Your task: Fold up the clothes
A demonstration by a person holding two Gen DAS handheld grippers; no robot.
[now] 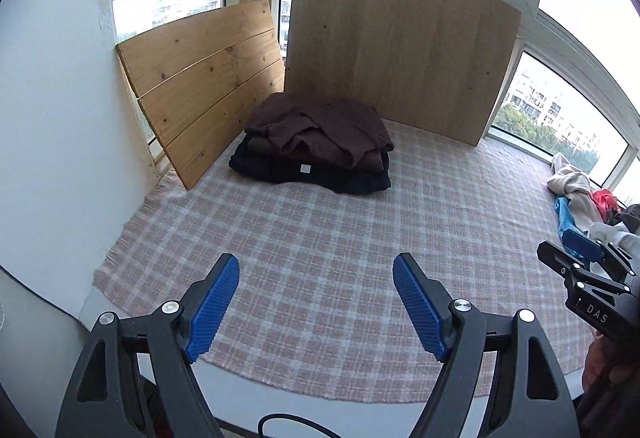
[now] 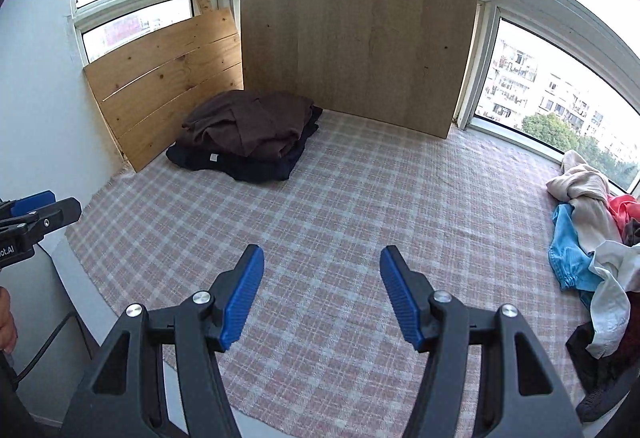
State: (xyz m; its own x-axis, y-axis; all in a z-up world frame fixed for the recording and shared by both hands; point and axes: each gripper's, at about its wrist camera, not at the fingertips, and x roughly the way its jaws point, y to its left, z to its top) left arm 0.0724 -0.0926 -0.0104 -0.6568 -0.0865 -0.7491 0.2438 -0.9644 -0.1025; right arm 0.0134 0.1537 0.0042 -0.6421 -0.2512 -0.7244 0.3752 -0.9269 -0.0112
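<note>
A pink-and-white checked woven cloth point(image 1: 320, 238) covers the work surface from the near edge to the windows. At its far side a large pale wooden board point(image 1: 400, 46) stands upright against the window frames, and to its left a smaller knotty pine plank panel point(image 1: 200, 86) leans tilted against the white wall.

In the far left corner, where the two boards meet, lies a folded stack: a dark brown garment point(image 1: 320, 130) rests on top of a black folded garment point(image 1: 312, 174), which shows a small white label on its near face. At the right edge of the cloth, well apart from the stack, sits a loose heap of unfolded clothes point(image 2: 592, 238); cream, blue, red and white pieces are tangled together in it, with something dark at its near end.

The left gripper point(image 1: 316, 302) hovers over the bare near part of the checked cloth, its blue ribbed pads spread wide with nothing between them. The right gripper point(image 2: 322, 292) hovers likewise over bare cloth, jaws parted and empty, its right side near the clothes heap. Each gripper shows at the edge of the other's view, side by side.
</note>
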